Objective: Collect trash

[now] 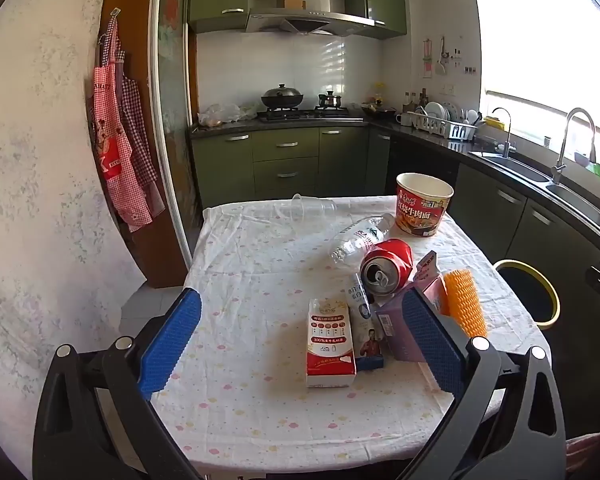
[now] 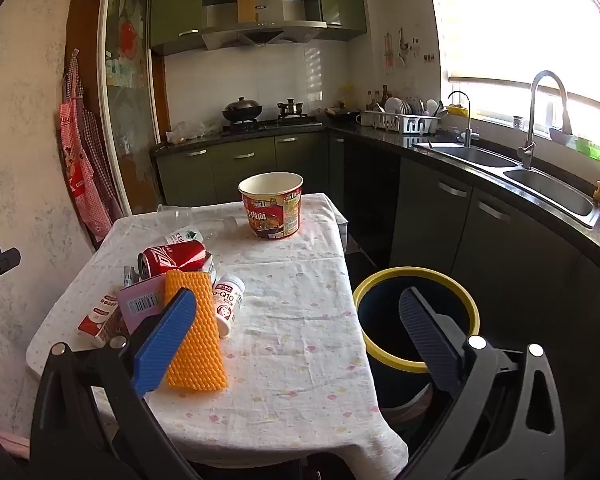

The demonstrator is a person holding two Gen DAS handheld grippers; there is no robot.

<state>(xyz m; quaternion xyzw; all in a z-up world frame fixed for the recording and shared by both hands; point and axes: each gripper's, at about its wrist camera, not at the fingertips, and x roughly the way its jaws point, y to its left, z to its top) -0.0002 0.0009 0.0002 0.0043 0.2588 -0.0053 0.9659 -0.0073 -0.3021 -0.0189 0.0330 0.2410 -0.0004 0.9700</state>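
The left gripper (image 1: 300, 340) hangs over the near edge of the desk (image 1: 252, 412), its blue fingers (image 1: 170, 344) wide apart and holding nothing. Between those fingers lies a red-and-white carton (image 1: 330, 344), flat on the cloth, with a slim white pack (image 1: 364, 320) touching its right side. Just behind the right finger sits a purple box (image 1: 396, 328), and past that finger's outer side an orange foam sleeve (image 1: 464, 304). Ahead of the fingertips a red can (image 1: 388, 266) lies on its side, opening toward the camera, with a clear bottle (image 1: 360, 240) lying behind it. Farther ahead stand a noodle cup (image 1: 422, 206), upright, and a clear cup (image 1: 312, 208) tipped over at the far edge.

The right gripper (image 2: 300, 336) is also spread wide and empty. Its left finger (image 2: 164, 340) overlaps the foam sleeve, which lies flat beside a white pill bottle (image 2: 228, 300). Its right finger (image 2: 428, 340) hangs over the yellow-rimmed bin (image 2: 380, 280), which stands on the floor just beside the desk.
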